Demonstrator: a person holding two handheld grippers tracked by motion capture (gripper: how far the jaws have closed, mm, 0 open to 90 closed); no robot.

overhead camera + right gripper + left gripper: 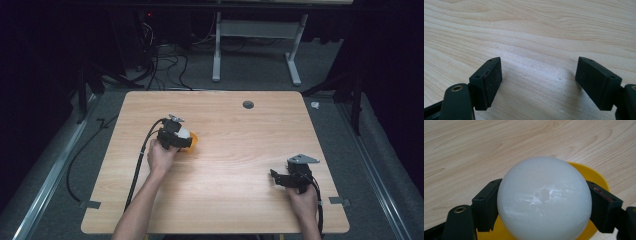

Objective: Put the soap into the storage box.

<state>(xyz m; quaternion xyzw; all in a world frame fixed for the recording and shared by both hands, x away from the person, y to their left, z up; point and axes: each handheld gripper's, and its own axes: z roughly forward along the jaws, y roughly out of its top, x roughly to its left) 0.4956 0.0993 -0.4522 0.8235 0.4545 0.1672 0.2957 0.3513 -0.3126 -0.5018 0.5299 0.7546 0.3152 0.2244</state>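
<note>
Underneath white ball (544, 200), yellow dish (599, 176).

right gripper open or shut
Open: in the right gripper view the right gripper has its jaws wide apart with bare table between them.

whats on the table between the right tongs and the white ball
Nothing: in the high view, bare wooden table runs from the right tongs to the white ball, which the left tongs grip over a yellow dish.
</note>
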